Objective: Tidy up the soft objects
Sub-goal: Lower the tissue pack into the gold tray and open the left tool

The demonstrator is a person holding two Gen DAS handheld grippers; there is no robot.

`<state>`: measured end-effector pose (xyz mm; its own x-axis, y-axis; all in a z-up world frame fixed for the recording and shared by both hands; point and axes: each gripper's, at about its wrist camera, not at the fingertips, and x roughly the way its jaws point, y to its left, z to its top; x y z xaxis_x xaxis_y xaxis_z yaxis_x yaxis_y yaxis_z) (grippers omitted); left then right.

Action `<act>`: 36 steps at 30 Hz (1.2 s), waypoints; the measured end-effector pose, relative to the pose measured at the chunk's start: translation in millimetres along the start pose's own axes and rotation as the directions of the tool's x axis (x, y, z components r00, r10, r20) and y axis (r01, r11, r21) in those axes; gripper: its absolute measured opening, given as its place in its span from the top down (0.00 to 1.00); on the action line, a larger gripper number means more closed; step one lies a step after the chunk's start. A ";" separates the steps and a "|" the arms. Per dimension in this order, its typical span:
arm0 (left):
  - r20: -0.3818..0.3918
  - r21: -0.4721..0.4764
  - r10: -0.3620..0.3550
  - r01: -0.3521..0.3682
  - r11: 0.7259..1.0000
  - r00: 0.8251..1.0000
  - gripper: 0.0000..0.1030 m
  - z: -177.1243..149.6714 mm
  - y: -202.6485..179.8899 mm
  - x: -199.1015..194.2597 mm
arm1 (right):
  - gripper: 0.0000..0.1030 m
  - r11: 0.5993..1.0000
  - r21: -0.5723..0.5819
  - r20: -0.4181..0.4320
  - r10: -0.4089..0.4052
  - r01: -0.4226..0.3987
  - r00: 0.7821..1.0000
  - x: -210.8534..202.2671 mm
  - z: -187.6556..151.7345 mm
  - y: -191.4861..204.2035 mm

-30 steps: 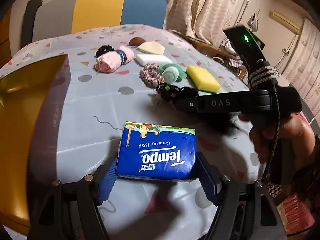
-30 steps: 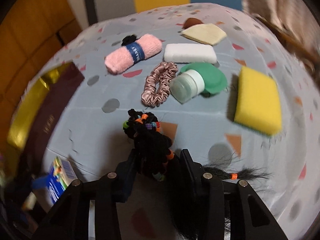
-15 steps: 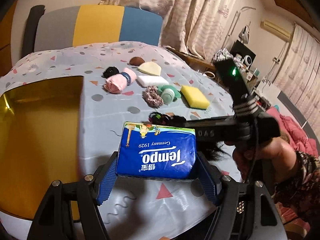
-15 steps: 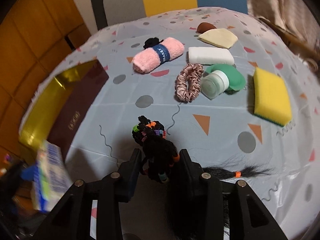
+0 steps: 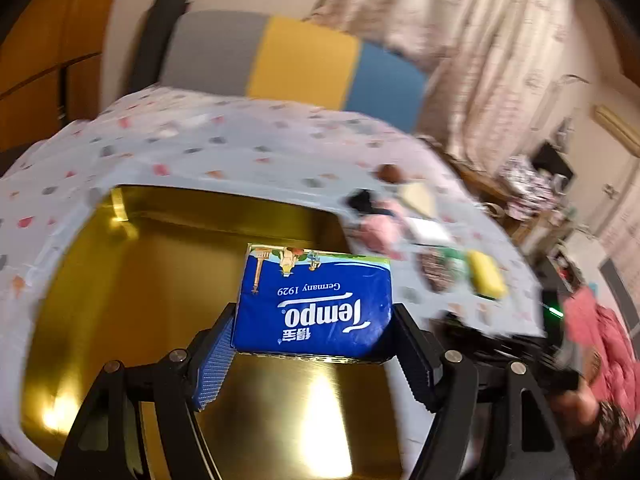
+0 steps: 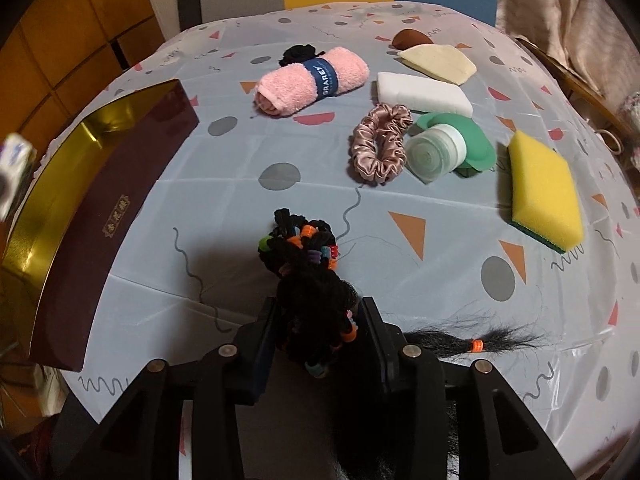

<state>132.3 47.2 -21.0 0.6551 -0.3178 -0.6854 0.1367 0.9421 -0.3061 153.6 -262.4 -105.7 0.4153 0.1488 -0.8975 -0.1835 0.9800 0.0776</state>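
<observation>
the tissue pack (image 5: 314, 304) is pinched in the left claw (image 5: 312, 354) above the gold box (image 5: 132, 280); the black hair bundle (image 6: 316, 308) is being squeezed by the closing right claw (image 6: 318, 338) over the desk (image 6: 440, 280).

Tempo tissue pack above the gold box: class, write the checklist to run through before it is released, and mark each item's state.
1. Tissue pack gripped between the left gripper pads: ok.
2. Pack over the gold box opening: ok.
3. Box floor below the pack free of other items: ok.
4. Pack low enough to set down gently: cannot tell; picture blurred.
5. Right gripper away from the box: ok; its jaws are closing on the black hairpiece over the tablecloth.
</observation>
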 end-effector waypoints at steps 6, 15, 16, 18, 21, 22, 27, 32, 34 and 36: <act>-0.055 -0.100 0.130 -0.135 0.986 0.990 0.28 30.3 71.5 31.5 | 0.67 0.999 0.054 0.001 0.002 -0.002 1.000 -2.8 -2.0 -0.6; -0.147 -0.135 0.262 -0.282 0.950 0.954 0.27 53.9 118.8 72.8 | 0.68 0.995 0.097 -0.001 0.034 -0.033 0.999 -6.9 -2.7 8.2; -0.153 -0.133 0.278 -0.299 0.945 0.948 0.26 55.4 119.9 74.2 | 0.68 0.994 0.102 0.000 0.040 -0.040 0.999 -7.6 -2.6 9.1; -0.145 -0.162 0.282 -0.304 0.939 0.948 0.21 56.6 124.0 70.6 | 0.68 0.993 0.106 0.003 0.047 -0.047 0.999 -9.1 -2.4 11.9; -0.123 -0.213 0.261 -0.282 0.935 0.958 0.19 56.3 129.4 58.8 | 0.68 0.992 0.111 0.010 0.059 -0.060 0.998 -11.9 -3.3 16.0; -0.126 -0.217 0.257 -0.280 0.935 0.958 0.19 55.8 129.3 55.1 | 0.68 0.991 0.116 0.013 0.062 -0.063 0.998 -12.7 -3.4 16.0; -0.056 -0.187 0.260 -0.266 0.946 0.964 0.20 41.2 108.6 20.1 | 0.68 0.974 0.173 0.085 0.131 -0.144 0.988 -31.3 5.5 17.5; 0.005 -0.226 0.248 -0.240 0.944 0.969 0.20 6.1 87.0 -12.5 | 0.68 0.974 0.119 0.161 0.172 -0.192 0.972 -60.5 31.9 42.2; -0.016 -0.256 0.236 -0.232 0.938 0.972 0.20 -7.9 83.8 -16.8 | 0.68 0.970 0.089 0.178 0.206 -0.225 0.962 -69.7 43.9 57.4; -0.056 -0.280 0.234 -0.240 0.930 0.971 0.20 -18.8 81.0 -17.7 | 0.68 0.964 0.063 0.189 0.242 -0.257 0.952 -76.0 55.0 74.0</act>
<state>117.8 127.1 -46.1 0.6263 -0.0944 -0.7738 -0.2382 0.9220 -0.3053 157.5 -193.9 -7.9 0.5192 0.4034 -0.7535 -0.2274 0.9150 0.3333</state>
